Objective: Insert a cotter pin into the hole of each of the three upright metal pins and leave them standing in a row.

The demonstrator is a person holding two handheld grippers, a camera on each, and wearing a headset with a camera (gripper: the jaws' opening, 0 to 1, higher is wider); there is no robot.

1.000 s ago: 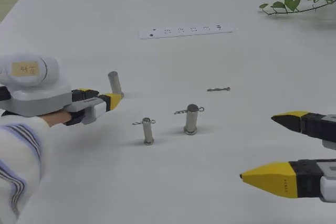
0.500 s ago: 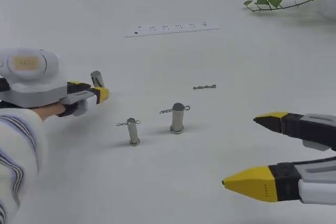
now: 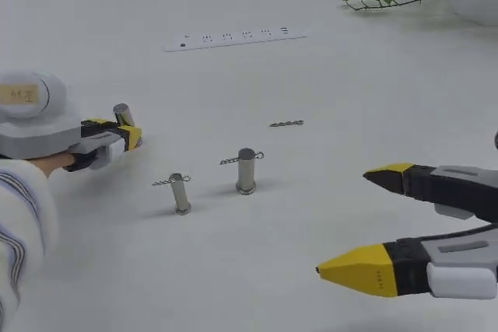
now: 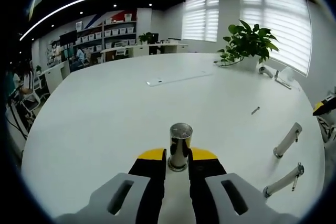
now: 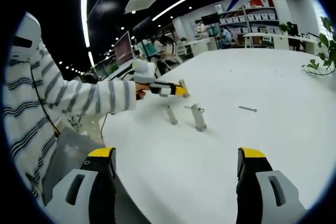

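No writing can be read. The label (image 3: 19, 95) on the left gripper (image 3: 128, 136) is blurred, and the print on a yellow jaw of the right gripper (image 3: 341, 222) is too small.

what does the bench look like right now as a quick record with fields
left gripper: shut on bare pin, which stands upright
right gripper: open, holding nothing
smaller pin: upright, hole already filled
larger pin: upright, hole already filled
loose cotter pin: lying on table, beyond the larger pin
power strip: far side of table
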